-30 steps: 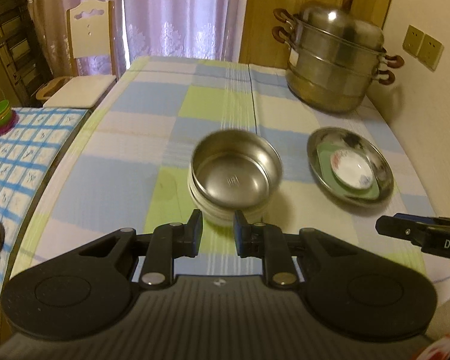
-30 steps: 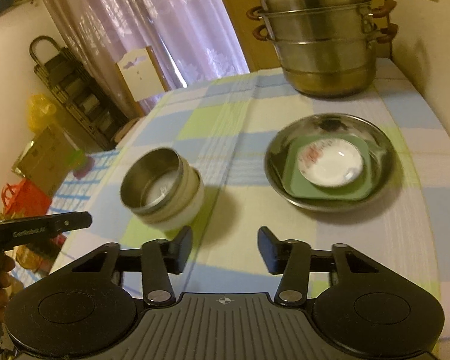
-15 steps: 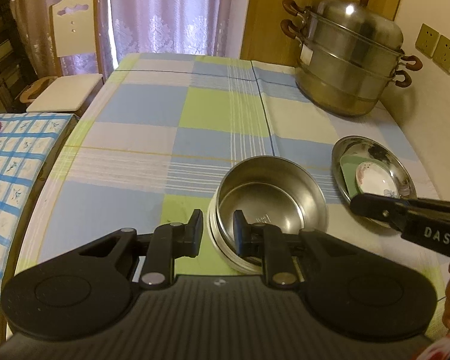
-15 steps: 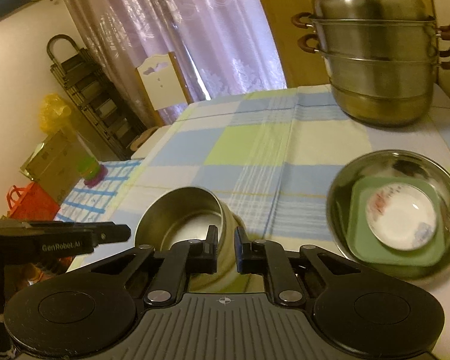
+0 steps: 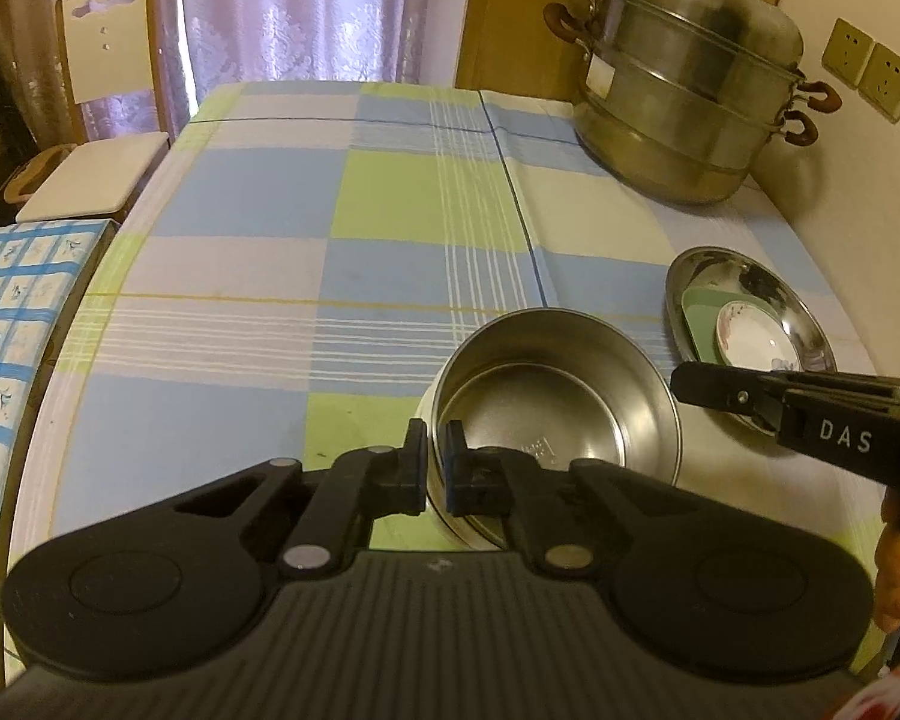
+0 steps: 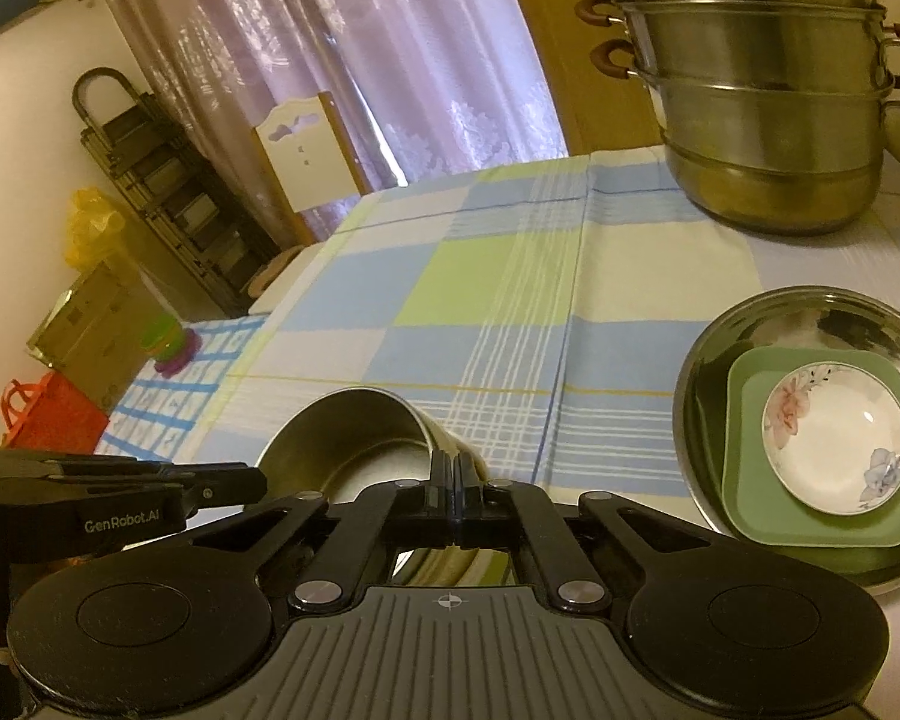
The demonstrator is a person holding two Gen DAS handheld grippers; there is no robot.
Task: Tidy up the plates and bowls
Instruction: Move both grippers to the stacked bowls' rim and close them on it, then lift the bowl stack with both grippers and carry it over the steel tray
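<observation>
Two hand-held grippers pinch one round stainless-steel bowl (image 5: 555, 396) near the counter's (image 5: 270, 228) front edge: the left hand-held gripper (image 5: 433, 455) on its near rim, the right hand-held gripper (image 6: 453, 483), marked "DAS", on its right rim. Its mouth tilts leftward.

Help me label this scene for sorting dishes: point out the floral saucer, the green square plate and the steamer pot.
floral saucer (image 6: 834, 438), right wrist view, white centre.
green square plate (image 6: 750, 516), right wrist view, bare left rim.
steamer pot (image 6: 768, 102), right wrist view, middle tier wall.

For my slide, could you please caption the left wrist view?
Left claw pinching the steel bowl's near rim on the checked tablecloth.
</observation>
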